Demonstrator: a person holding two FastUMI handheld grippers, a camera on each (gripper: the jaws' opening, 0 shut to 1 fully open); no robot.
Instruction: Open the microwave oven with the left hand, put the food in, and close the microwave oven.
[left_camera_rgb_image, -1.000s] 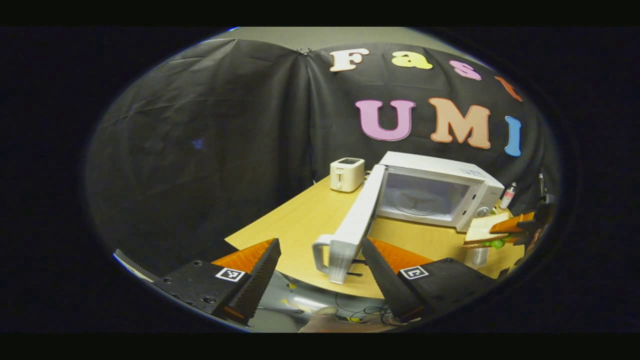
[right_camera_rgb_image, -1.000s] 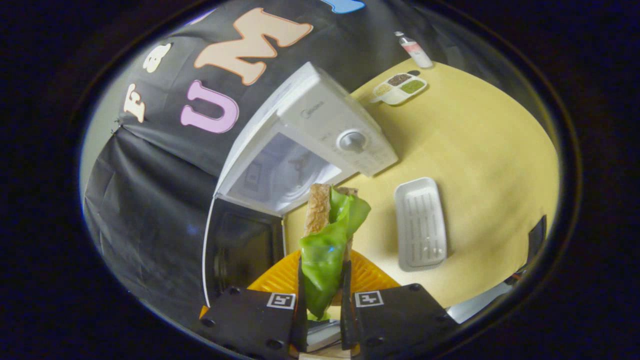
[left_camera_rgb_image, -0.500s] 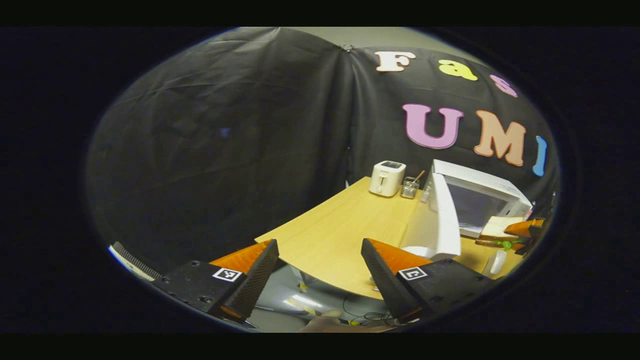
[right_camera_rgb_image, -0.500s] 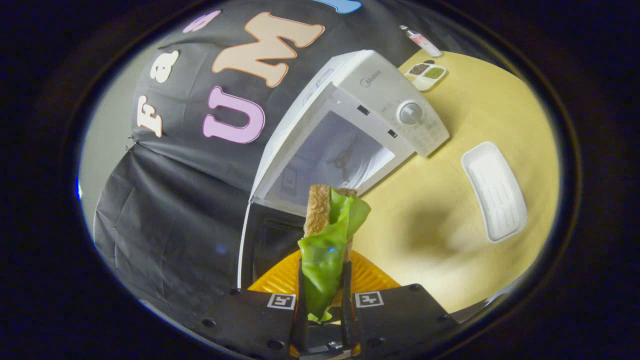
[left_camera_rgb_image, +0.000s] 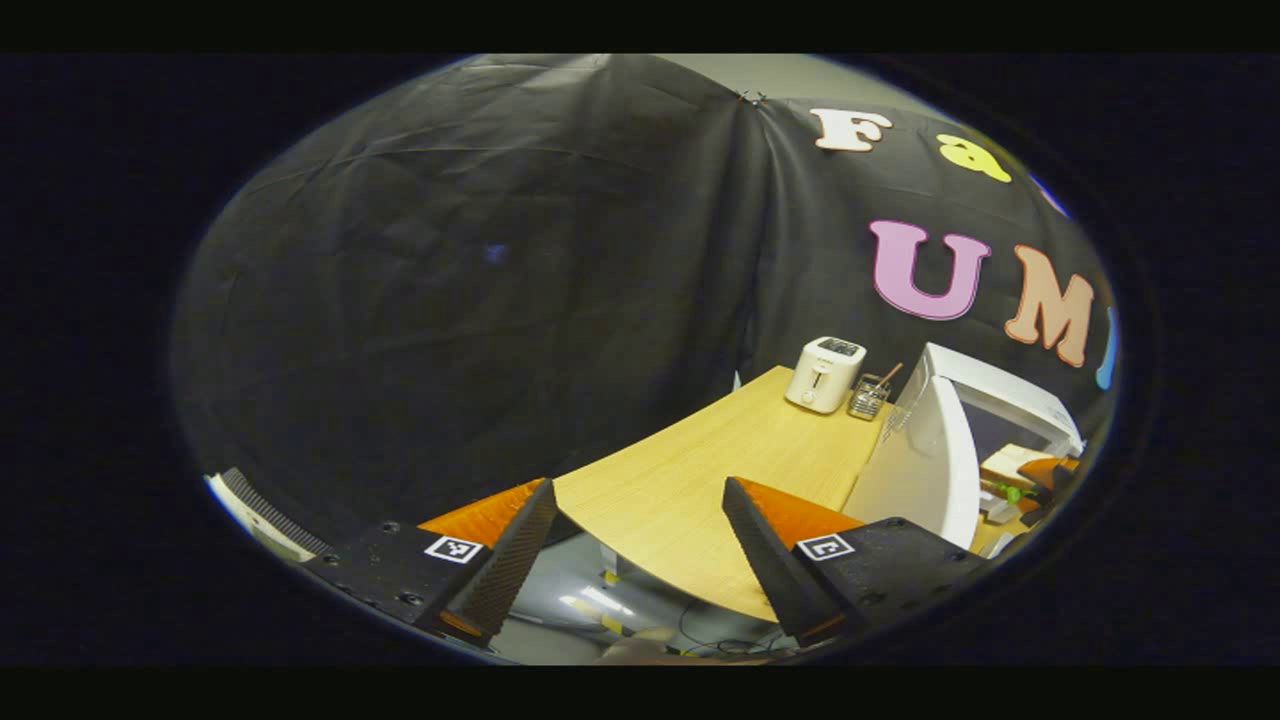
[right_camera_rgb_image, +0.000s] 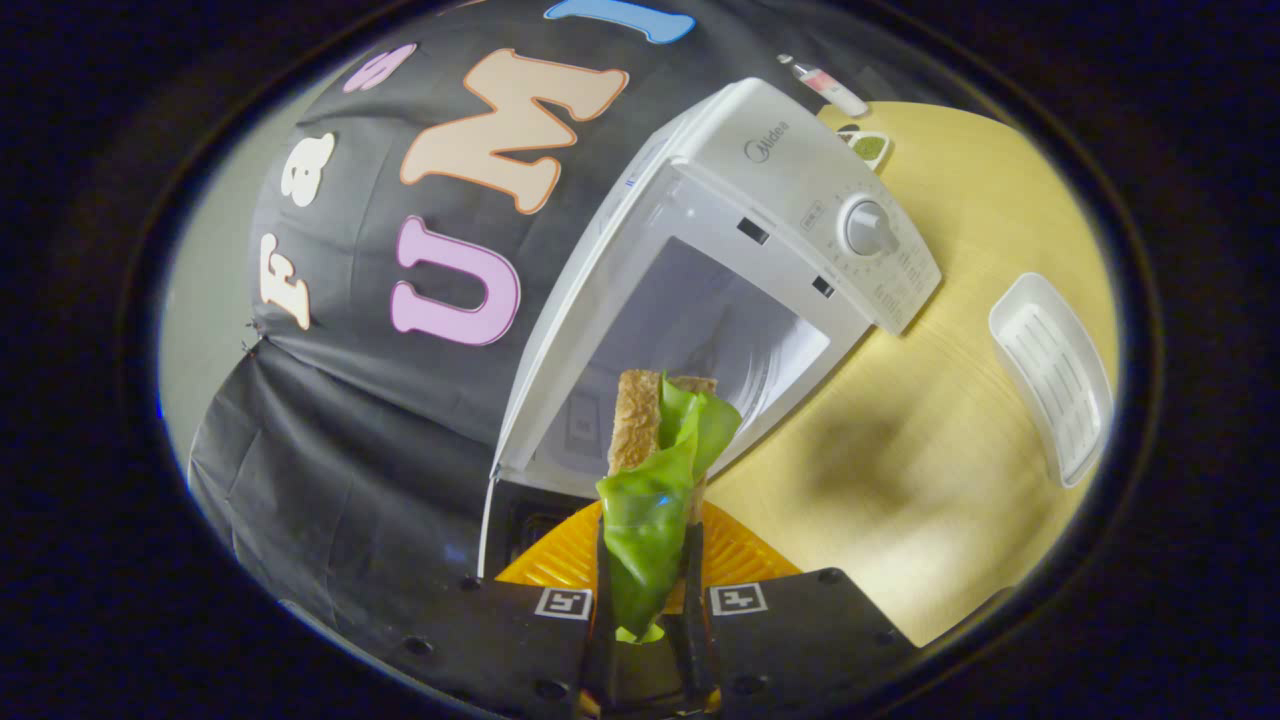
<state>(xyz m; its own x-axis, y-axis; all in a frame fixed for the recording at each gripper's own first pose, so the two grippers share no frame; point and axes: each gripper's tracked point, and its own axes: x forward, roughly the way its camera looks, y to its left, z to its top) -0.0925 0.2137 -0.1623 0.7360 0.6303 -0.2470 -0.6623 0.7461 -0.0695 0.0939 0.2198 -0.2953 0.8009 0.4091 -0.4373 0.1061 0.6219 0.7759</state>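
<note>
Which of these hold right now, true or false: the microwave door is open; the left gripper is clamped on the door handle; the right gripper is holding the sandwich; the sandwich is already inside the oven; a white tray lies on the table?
1. The microwave door is open. True.
2. The left gripper is clamped on the door handle. False: its fingers stand apart with nothing between them.
3. The right gripper is holding the sandwich. True.
4. The sandwich is already inside the oven. False: it is in front of the open cavity, in the gripper.
5. A white tray lies on the table. True.
</note>
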